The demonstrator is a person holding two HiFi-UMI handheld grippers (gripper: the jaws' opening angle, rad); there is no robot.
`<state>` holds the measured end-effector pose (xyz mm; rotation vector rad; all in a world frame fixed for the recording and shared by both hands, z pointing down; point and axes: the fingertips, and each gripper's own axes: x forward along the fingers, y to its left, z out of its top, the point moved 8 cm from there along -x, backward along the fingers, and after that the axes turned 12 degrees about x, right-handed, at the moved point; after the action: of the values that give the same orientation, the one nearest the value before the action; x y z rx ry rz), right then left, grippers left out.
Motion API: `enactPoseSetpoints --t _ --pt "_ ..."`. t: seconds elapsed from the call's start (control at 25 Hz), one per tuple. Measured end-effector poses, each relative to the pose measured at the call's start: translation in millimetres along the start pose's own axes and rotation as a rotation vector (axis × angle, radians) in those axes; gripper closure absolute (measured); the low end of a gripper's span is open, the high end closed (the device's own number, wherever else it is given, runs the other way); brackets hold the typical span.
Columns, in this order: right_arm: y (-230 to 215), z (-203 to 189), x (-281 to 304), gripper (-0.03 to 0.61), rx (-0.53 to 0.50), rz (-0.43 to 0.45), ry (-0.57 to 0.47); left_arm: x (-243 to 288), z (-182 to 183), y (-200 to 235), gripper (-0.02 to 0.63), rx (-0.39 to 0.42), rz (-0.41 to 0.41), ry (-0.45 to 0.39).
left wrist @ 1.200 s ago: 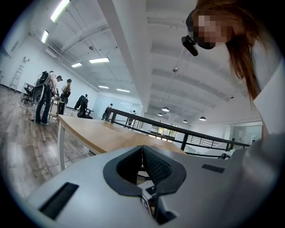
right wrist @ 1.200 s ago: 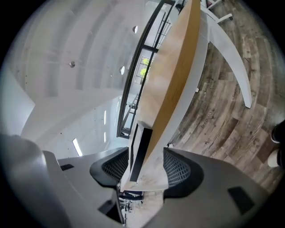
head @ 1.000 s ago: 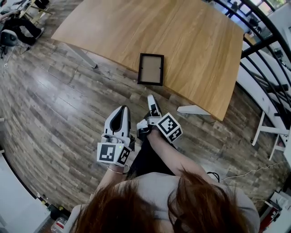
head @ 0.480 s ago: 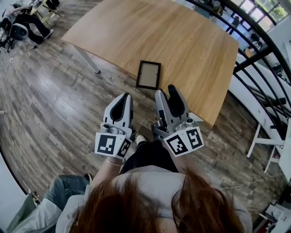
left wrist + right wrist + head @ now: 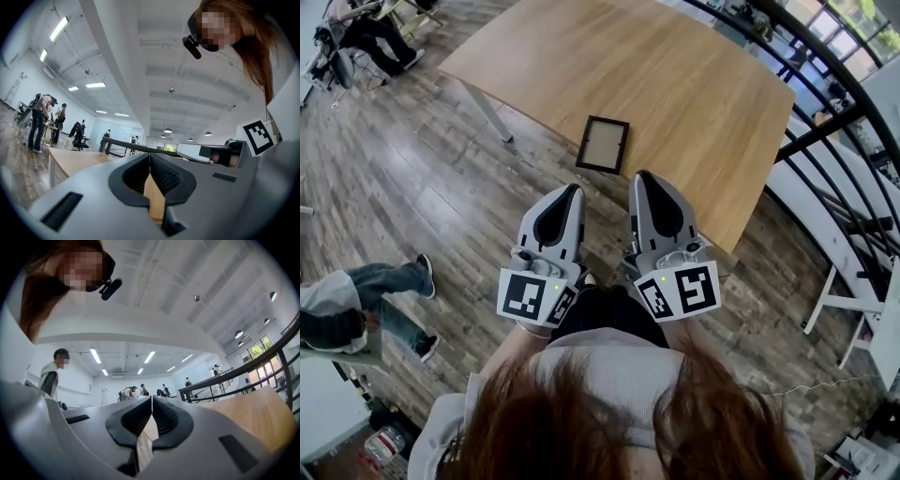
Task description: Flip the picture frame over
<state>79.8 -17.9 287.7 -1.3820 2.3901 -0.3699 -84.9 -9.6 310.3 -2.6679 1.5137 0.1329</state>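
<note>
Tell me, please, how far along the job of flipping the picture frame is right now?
Done: nothing visible yet. The picture frame lies flat near the front edge of the table, and neither gripper touches it. In hand: the left gripper and right gripper are side by side short of the table, both shut and empty. Left: reach the frame, grip it and turn it over.
</note>
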Motion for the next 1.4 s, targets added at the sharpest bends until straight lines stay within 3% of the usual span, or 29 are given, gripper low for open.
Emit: enactPoseSetpoints --t 0.16,0.68,1.4 --pt "-0.9 -5.6 1.5 0.554 -0.037 0.015 0.063 -2.5 3.6 -10.1 0.606 0.006 0.008 -0.005" --pt "1.0 -5.3 -7.1 0.555 -0.09 0.046 0.096 -12.6 6.6 -23.6 0.605 0.004 0.038 -0.021" --pt "8.7 -3.7 -6.2 0.561 -0.115 0.063 0.058 -10.0 11.6 -25.5 0.605 0.007 0.021 -0.03"
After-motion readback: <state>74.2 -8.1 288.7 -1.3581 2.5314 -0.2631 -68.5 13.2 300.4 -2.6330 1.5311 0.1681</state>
